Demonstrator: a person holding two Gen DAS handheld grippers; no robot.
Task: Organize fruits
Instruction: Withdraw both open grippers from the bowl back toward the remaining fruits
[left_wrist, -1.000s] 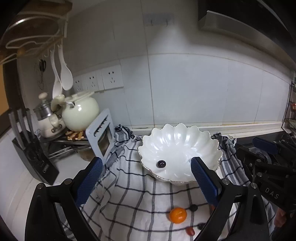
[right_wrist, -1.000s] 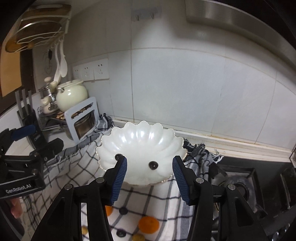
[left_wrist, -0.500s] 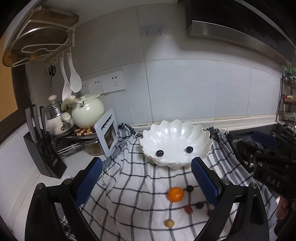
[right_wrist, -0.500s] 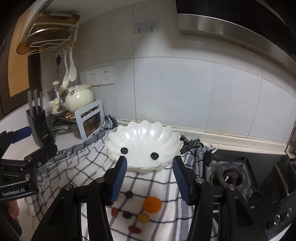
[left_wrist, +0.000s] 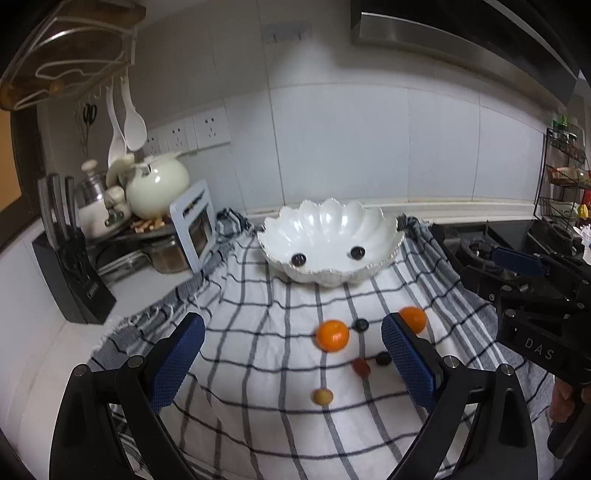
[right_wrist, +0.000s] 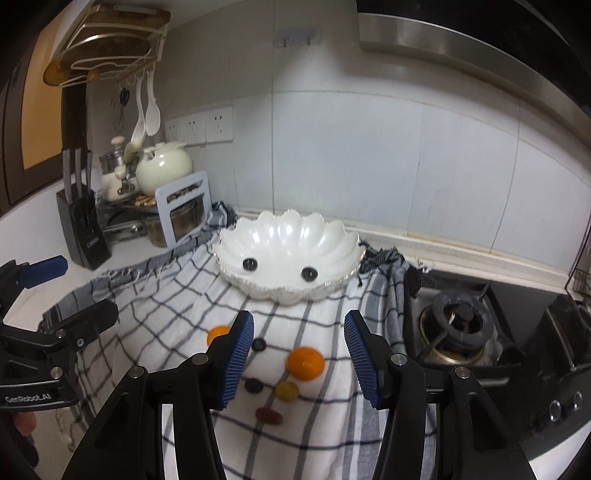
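Observation:
A white scalloped bowl (left_wrist: 365, 218) (right_wrist: 332, 236) stands at the back of a checked cloth and holds two dark grapes (left_wrist: 298, 259) (right_wrist: 309, 273). On the cloth in front lie two oranges (left_wrist: 332, 335) (right_wrist: 306, 363), a second orange (left_wrist: 413, 319) (right_wrist: 218, 333), dark grapes (left_wrist: 360, 325) (right_wrist: 254, 385), a red fruit (left_wrist: 361, 366) (right_wrist: 269, 415) and a yellow fruit (left_wrist: 323, 396) (right_wrist: 286, 390). My left gripper (left_wrist: 291, 363) is open and empty above the cloth. My right gripper (right_wrist: 299, 356) is open and empty above the fruits.
A knife block (left_wrist: 72, 266), a cream pot (left_wrist: 157, 188) and a rack (left_wrist: 194, 221) stand at the left. A gas stove (right_wrist: 458, 325) lies at the right, beside the cloth (left_wrist: 258, 406). A spice rack (left_wrist: 565, 173) hangs at far right.
Both grippers have drawn back and up from the bowl. A second grape lies in the bowl. More of the cloth and the loose fruits has come into view.

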